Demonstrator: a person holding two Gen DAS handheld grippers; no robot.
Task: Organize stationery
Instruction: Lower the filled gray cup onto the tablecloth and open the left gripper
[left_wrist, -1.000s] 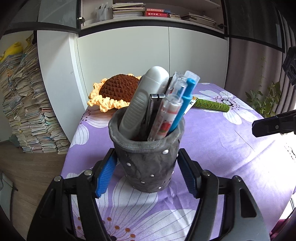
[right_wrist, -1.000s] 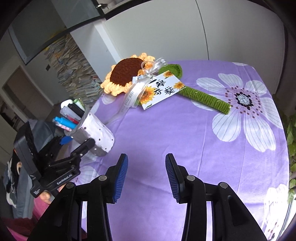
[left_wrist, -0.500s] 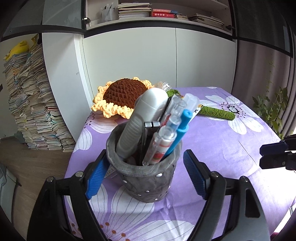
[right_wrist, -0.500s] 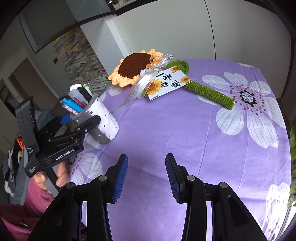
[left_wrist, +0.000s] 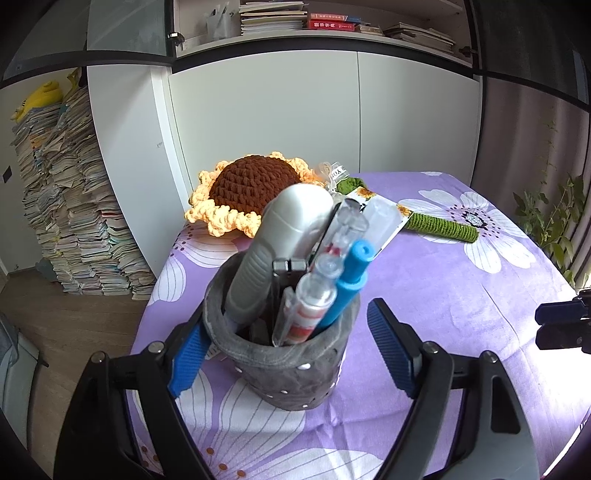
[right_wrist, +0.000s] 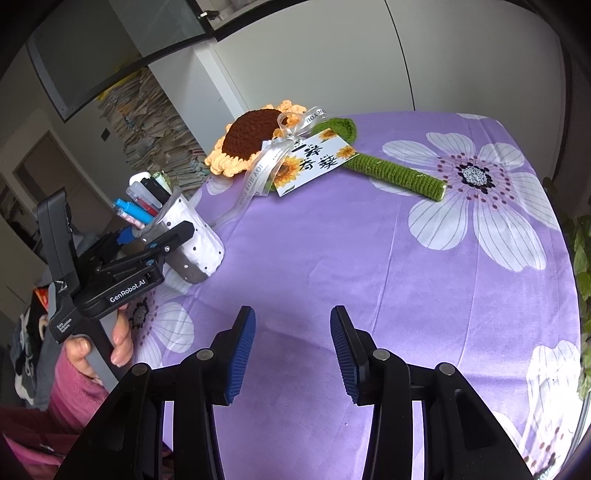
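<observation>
- One grey felt pen holder near the crochet sunflower; we count about six items inside.
- Left gripper jaws just opened, now straddling the holder, right pad clear.
- Right gripper agape, empty.

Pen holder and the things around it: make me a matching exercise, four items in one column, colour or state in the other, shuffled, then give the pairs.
Column 1
1. pen holder
2. crocheted sunflower
3. left gripper
4. right gripper

Column 2
A. open with nothing between the fingers, above bare purple cloth
B. grey with white dots, upright, full of pens
C. open, one finger on each side of the holder, the right-hand pad clear of it
D. brown centre, orange petals, green stem, lying flat

Pairs: 1-B, 2-D, 3-C, 4-A
</observation>
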